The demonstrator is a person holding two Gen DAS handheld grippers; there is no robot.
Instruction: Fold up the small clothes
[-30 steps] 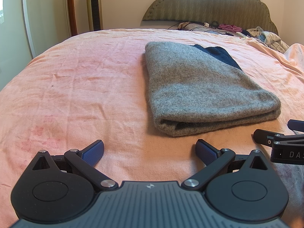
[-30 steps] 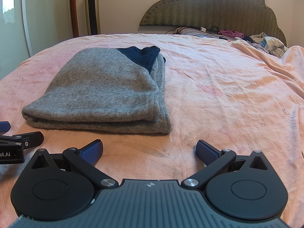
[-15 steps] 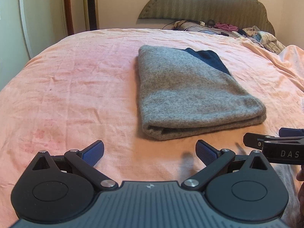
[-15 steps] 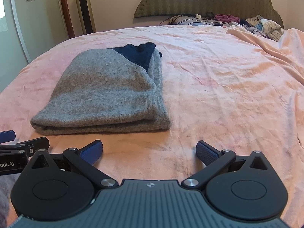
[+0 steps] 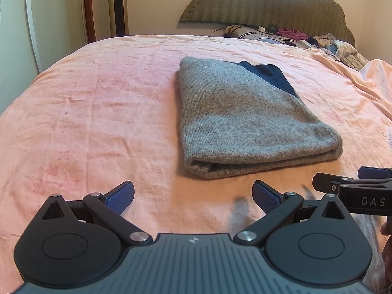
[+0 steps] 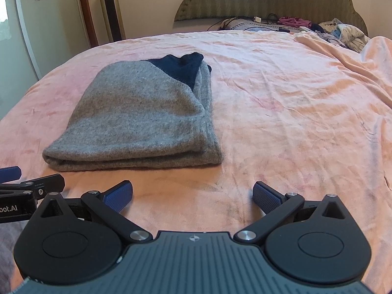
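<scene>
On bed, folded sweater unmoved; both grippers raised, spread.

Left tool: spread wide, blue-padded fingers angled outward, nothing between them, pointing forward and held low and level. Right tool: likewise splayed wide and empty, pads well apart, same forward heading. Side by side, close together, each catching the other at the frame edge: right tool's near black tip and blue pad poking in at the left camera's right border, left tool's tip the same at the right camera's left border. Sliver of a hand at the left view's lower right edge.
</scene>
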